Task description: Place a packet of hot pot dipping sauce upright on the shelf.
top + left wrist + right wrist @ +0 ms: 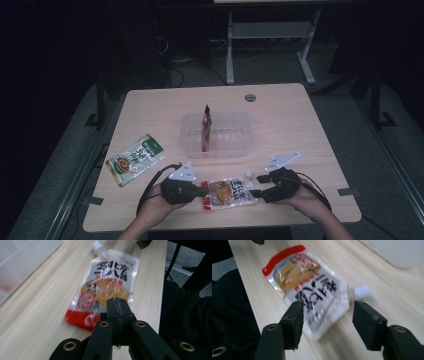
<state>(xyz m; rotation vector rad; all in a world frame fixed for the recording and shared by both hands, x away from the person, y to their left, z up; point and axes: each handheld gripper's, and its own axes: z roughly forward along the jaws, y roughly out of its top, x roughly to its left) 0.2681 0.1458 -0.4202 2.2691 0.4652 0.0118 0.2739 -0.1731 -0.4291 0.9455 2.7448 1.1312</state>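
Observation:
A clear spouted pouch (227,192) with an orange food picture, black characters and a red bottom lies flat near the table's front edge. My left gripper (204,190) is at its red end. In the left gripper view that gripper (117,305) is shut, its tips lying over the pouch (112,277), and I see nothing between the jaws. My right gripper (255,192) is at the spout end. In the right gripper view it (327,312) stands open astride the pouch (312,285), beside the white cap (362,291), and its pads do not press on the pouch.
A clear plastic container (220,147) stands at the table's middle with a red packet (206,127) upright inside. A green and white packet (136,159) lies at the left. A round grommet (250,97) sits near the far edge. The person's forearms come in at the front edge.

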